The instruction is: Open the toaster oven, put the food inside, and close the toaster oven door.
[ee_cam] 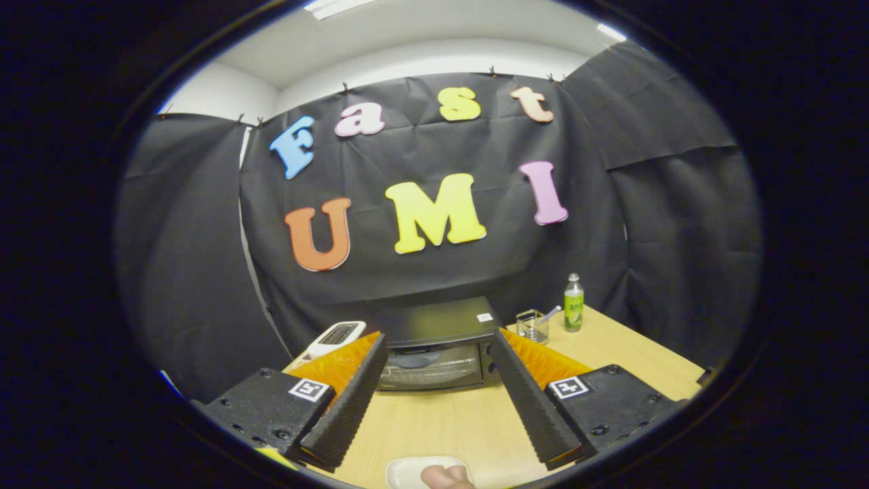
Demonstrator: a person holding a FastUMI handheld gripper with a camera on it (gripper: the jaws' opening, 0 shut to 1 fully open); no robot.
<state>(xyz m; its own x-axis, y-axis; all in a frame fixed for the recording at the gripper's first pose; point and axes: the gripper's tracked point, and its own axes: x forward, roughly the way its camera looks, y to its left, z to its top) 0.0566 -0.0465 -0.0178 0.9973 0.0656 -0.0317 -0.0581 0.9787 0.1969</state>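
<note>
Your gripper hangs over the table with its fingers spread wide, touching nothing. Beyond them the toaster oven sits at the table's far side, door closed. A handset lies just left of it, a glass holder and a bottle to its right. Beneath the fingers, nearest you, a plate carries the food.

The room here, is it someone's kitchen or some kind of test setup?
Most likely a staged test booth, not a real kitchen. Black cloth hangs as walls around one wooden table, which carries a closed toaster oven, a green bottle and a white plate. The gripper is open, with the oven beyond its fingers.
</note>
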